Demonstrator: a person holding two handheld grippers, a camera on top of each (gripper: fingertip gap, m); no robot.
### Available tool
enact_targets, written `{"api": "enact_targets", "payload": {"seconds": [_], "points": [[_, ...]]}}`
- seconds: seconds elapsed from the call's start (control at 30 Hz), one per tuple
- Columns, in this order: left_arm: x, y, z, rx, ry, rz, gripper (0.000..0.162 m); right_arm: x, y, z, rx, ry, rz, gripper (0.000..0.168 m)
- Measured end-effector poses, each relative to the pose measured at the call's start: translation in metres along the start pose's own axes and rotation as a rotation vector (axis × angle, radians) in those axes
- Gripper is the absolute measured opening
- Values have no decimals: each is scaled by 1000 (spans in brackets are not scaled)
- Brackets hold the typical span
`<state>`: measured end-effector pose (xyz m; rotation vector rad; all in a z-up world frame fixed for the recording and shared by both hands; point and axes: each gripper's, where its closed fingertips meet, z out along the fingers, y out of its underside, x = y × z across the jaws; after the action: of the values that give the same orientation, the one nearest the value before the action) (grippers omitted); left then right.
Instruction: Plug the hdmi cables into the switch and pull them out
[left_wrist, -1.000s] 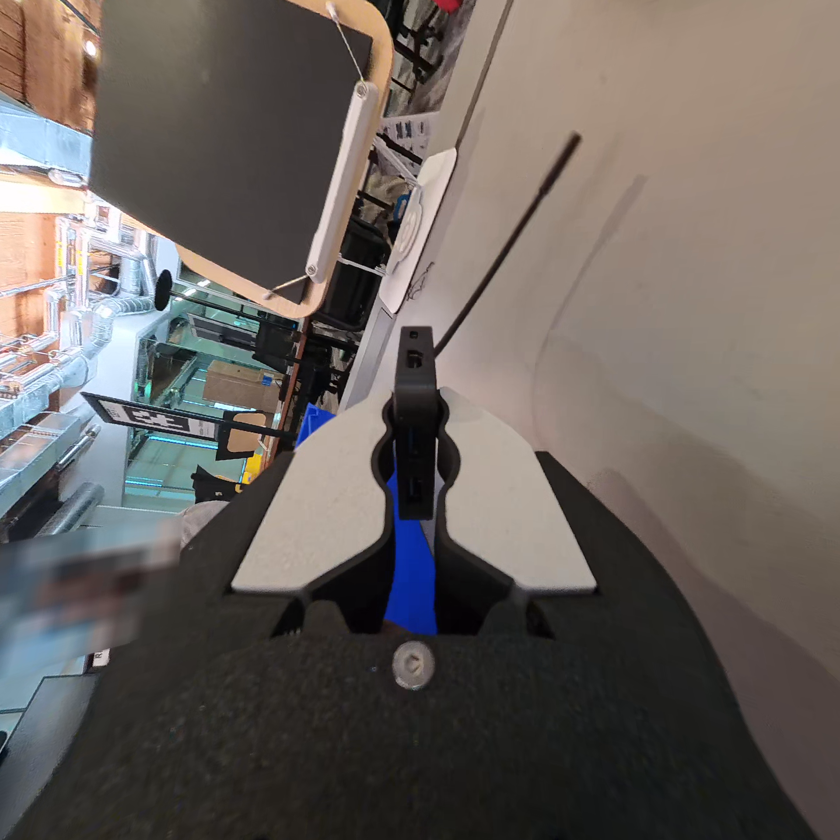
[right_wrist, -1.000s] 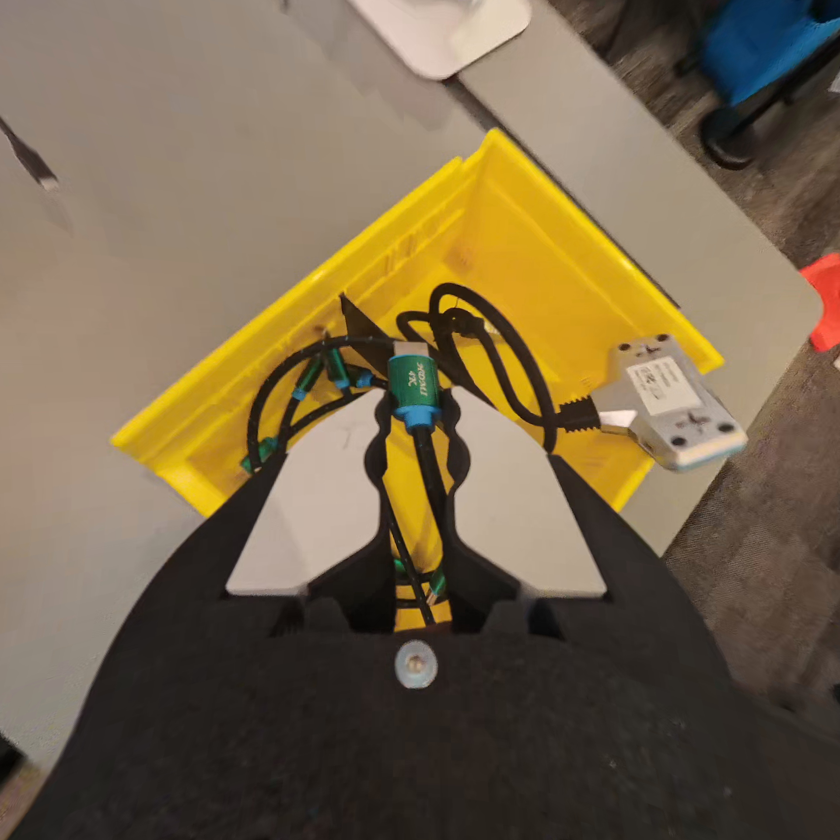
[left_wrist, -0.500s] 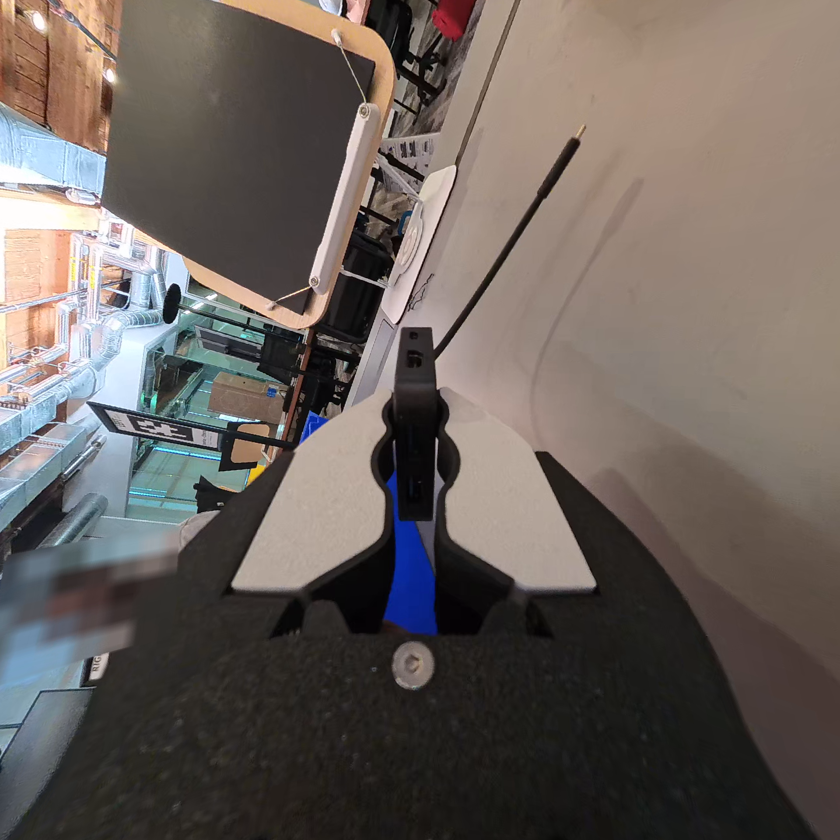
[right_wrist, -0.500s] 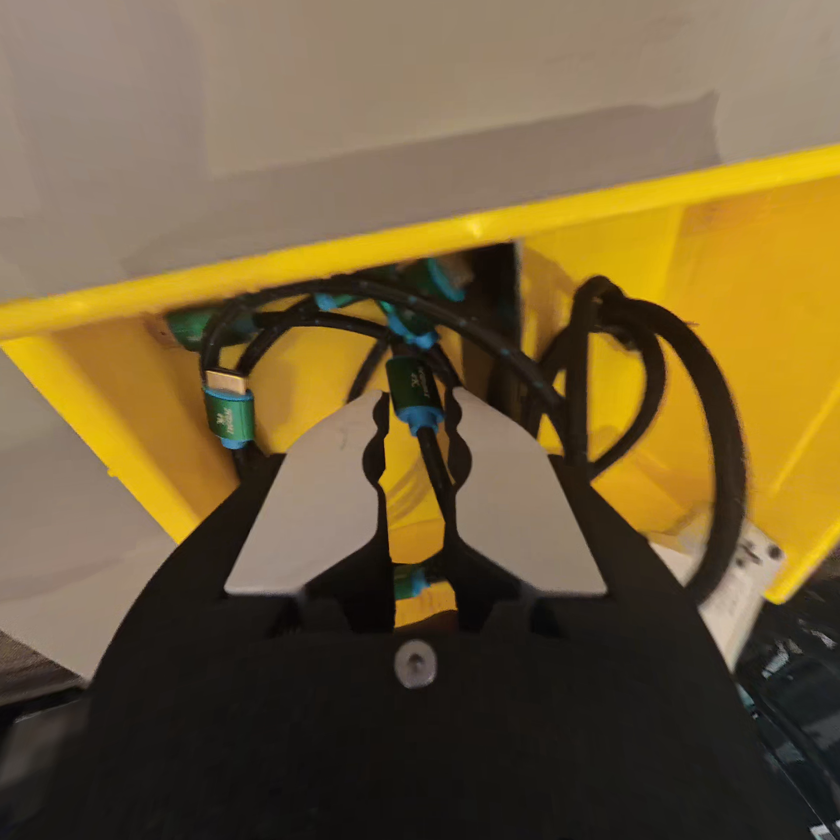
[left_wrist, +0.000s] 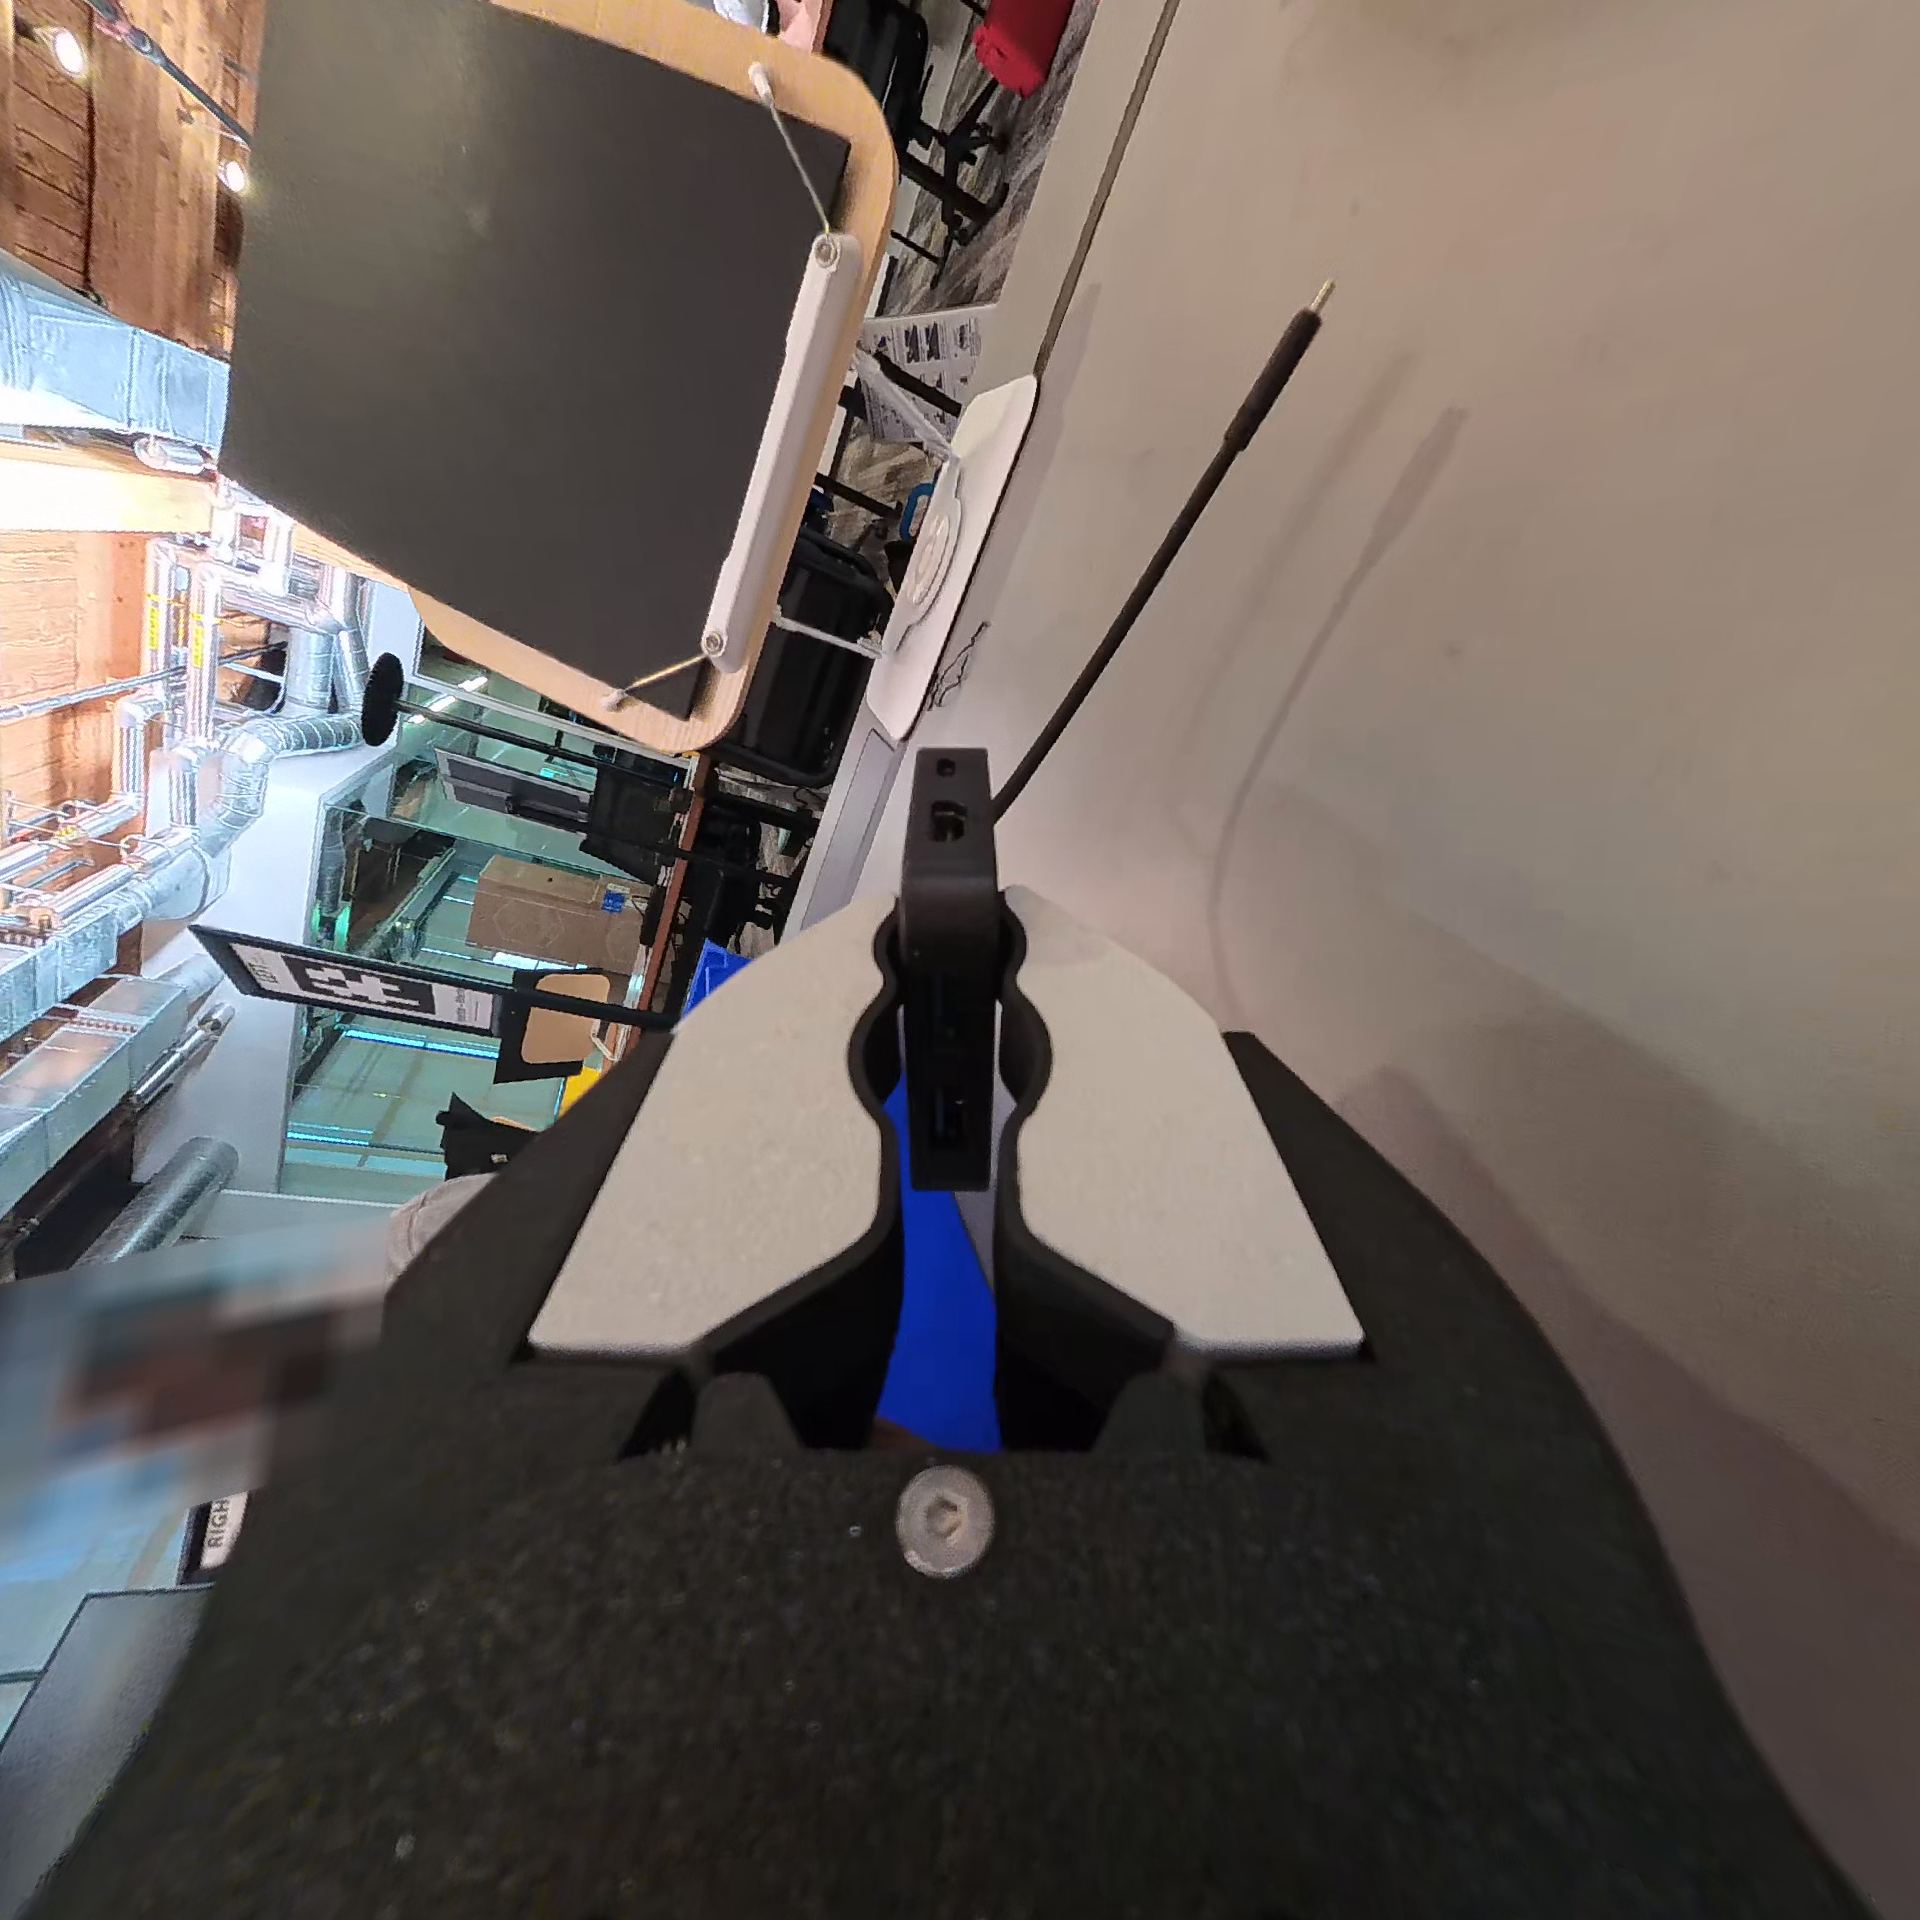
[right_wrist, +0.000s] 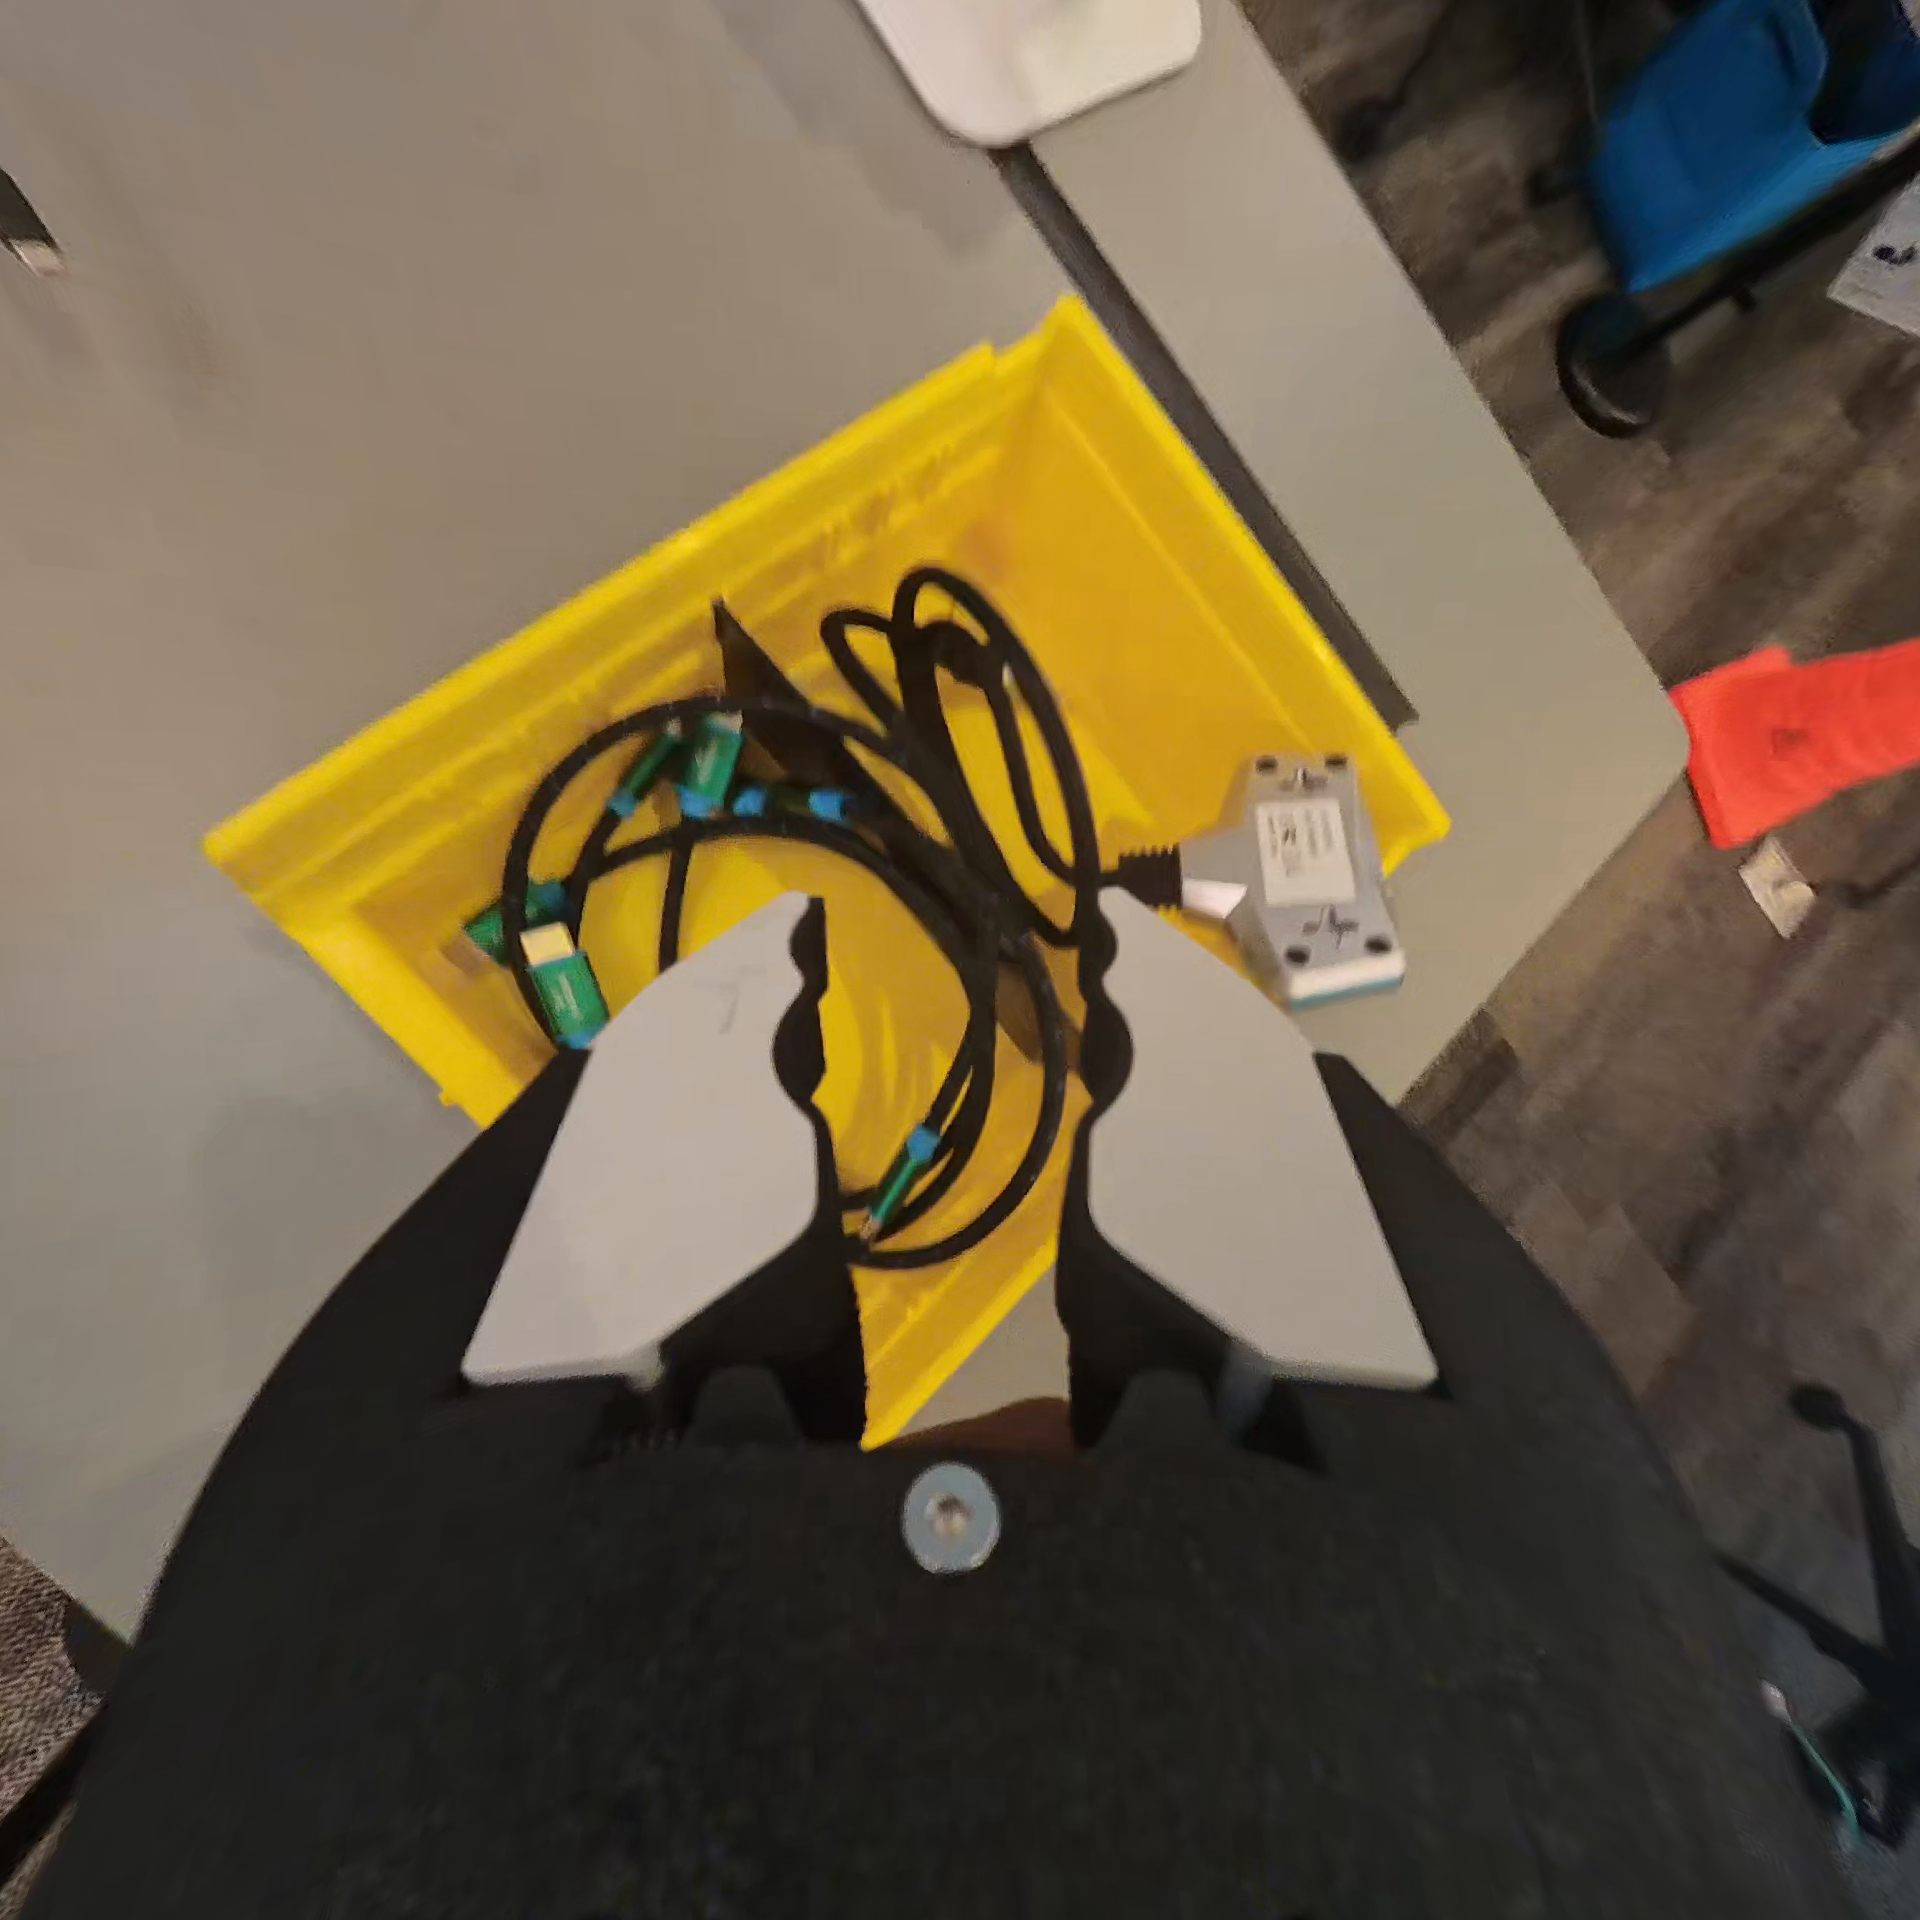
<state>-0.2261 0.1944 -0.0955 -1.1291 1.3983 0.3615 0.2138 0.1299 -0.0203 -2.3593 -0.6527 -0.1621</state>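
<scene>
My left gripper (left_wrist: 948, 925) is shut on a thin black HDMI switch box (left_wrist: 948, 894), held on edge above the grey table (left_wrist: 1558, 727); a thin black lead (left_wrist: 1164, 551) runs from it. My right gripper (right_wrist: 951, 914) is open and empty above a yellow bin (right_wrist: 1091, 499). In the bin lie several black braided HDMI cables (right_wrist: 977, 790) with green plugs (right_wrist: 561, 992). A grey adapter box (right_wrist: 1314, 883) on a thick black cable rests on the bin's right rim.
The bin sits near the right edge of the grey table (right_wrist: 416, 364). A white pad (right_wrist: 1039, 52) lies at the far side. Beyond the edge are the dark floor, a blue chair (right_wrist: 1745, 156) and a red object (right_wrist: 1808, 727). A black board (left_wrist: 520, 343) hangs to the left. About 45 centimetres separates my left fingertips from my right.
My right gripper has opened and let go of the green-plugged cable, which now lies in the bin, and has pulled back up above the bin. The left gripper still holds the switch, barely moved.
</scene>
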Motion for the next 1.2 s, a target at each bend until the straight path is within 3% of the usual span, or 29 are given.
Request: {"api": "enact_targets", "payload": {"seconds": [0.13,0.2,0.3,0.4,0.5,0.57,0.67,0.8,0.93,1.07,1.1,1.13,1.2], "points": [[4,-3,2,9,10,9,14,-14,39,2,-105,205,-30,44],[4,-5,1,19,12,-7,13,-56,23,0,34,225,21,42],[0,-7,-1,38,12,-52,13,-164,-18,5,361,73,157,42],[-5,-8,-4,58,18,-115,13,-277,-50,9,644,-185,288,41],[-9,-16,-9,128,82,-274,14,-358,-53,18,625,-378,106,44],[-9,-33,-17,255,247,-534,13,-378,-62,22,669,-452,136,44],[-18,-77,-48,574,621,-970,13,-387,-83,36,666,-519,167,44],[-37,-93,-69,791,848,-1325,13,-386,-129,44,752,-649,282,46],[-40,-95,-74,840,921,-1448,13,-398,-168,28,870,-873,391,39],[-32,-97,-73,817,959,-1508,13,-403,-193,19,944,-954,424,41],[-32,-97,-74,826,971,-1512,13,-402,-196,19,956,-968,437,36],[-32,-98,-76,833,984,-1514,13,-401,-197,19,961,-981,459,18],[-30,-95,-75,815,979,-1506,14,-402,-195,18,953,-1033,471,14]]}}
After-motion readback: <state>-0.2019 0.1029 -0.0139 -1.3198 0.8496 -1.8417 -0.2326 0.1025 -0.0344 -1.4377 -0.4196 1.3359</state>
